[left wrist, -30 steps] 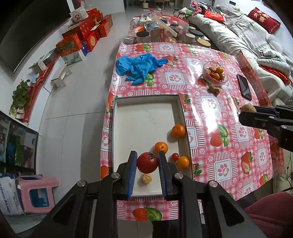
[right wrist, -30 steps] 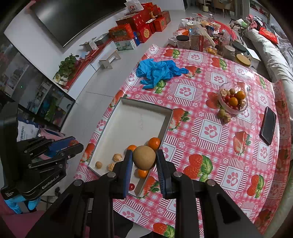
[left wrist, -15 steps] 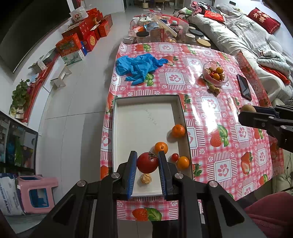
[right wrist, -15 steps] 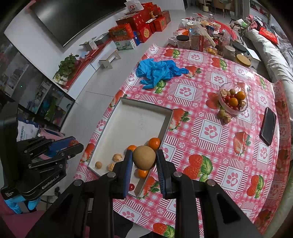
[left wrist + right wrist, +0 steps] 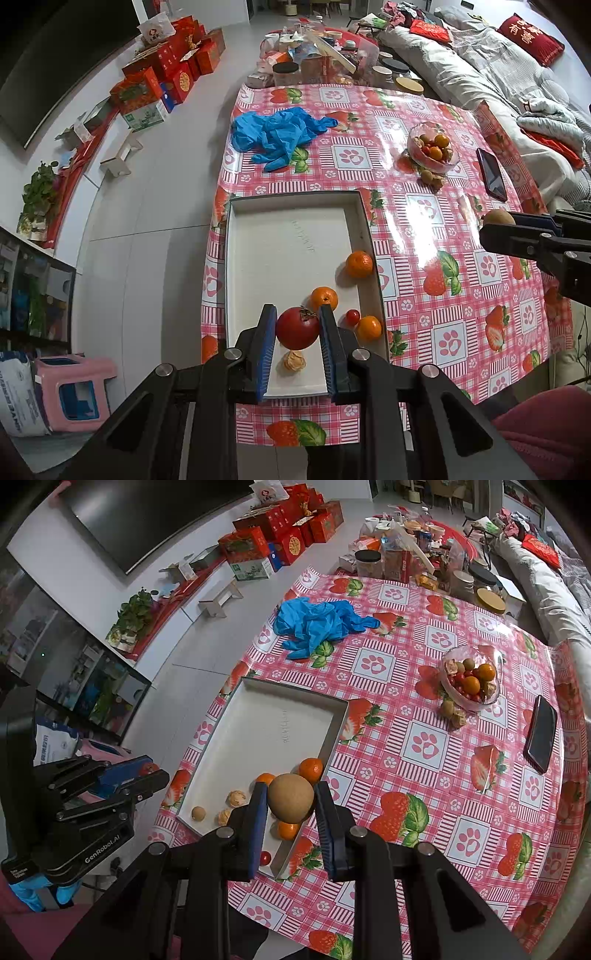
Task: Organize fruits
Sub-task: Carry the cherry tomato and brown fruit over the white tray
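My left gripper is shut on a red tomato and holds it above the near end of the white tray. My right gripper is shut on a round brown fruit, high over the tray's near right corner. In the tray lie three oranges, a cherry tomato and small papery husk fruits. A glass bowl at the far right holds several more fruits. In the left wrist view the right gripper shows at the right edge with the brown fruit.
A pink checked cloth covers the table. Blue gloves lie bunched at the far left, a black phone at the right edge. Two small fruits lie beside the bowl. Jars and boxes crowd the far end. A pink stool stands on the floor.
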